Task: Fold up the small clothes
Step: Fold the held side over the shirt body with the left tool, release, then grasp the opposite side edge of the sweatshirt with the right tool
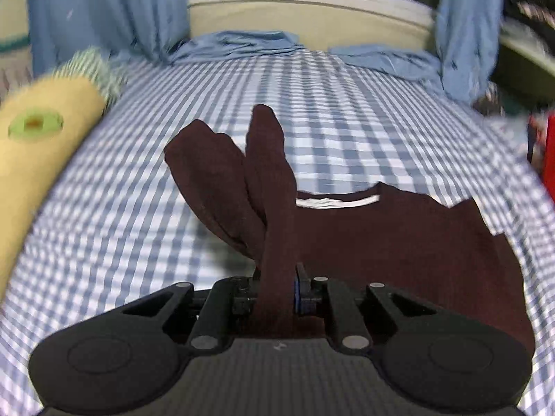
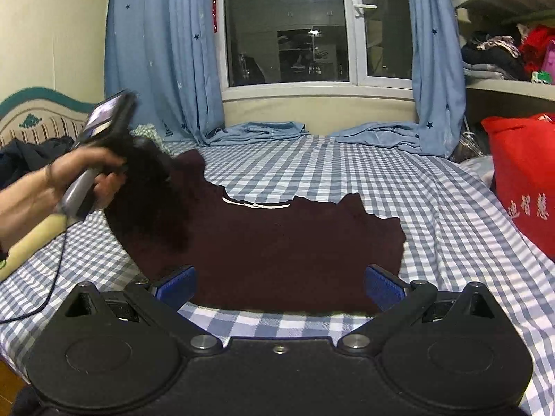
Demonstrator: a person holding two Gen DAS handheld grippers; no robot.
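The left tongs (image 1: 277, 277) are clenched on a bunched fold of the dark maroon knitted sweater (image 2: 277, 242), their jaws nearly together with cloth squeezed between them, and they tilt downward toward the blue-and-white checked bed sheet (image 1: 347, 104). In the right wrist view a bare hand (image 2: 79, 173) at the left grips the grey handle of these tongs, which appear blurred, with the lifted sweater sleeve hanging dark beneath. The right tongs (image 2: 279, 286) stand released, wide apart, their two blue pads (image 2: 177, 284) hovering over the sweater's near hem without touching it.

The sweater lies spread on the bed, neckline with its white label toward the far side, its left part raised off the sheet.

Only the left wrist view shows the pinched cloth up close and a yellow cylindrical bolster (image 1: 41, 138) at the left. Only the right wrist view shows the red fabric bag (image 2: 523, 180) at the right, the dark window (image 2: 288, 27), the shelf of clothes (image 2: 503, 59) and the headboard (image 2: 38, 111).

One sweater, two tongs, one visible hand, two blue curtains (image 2: 163, 52), one bag.
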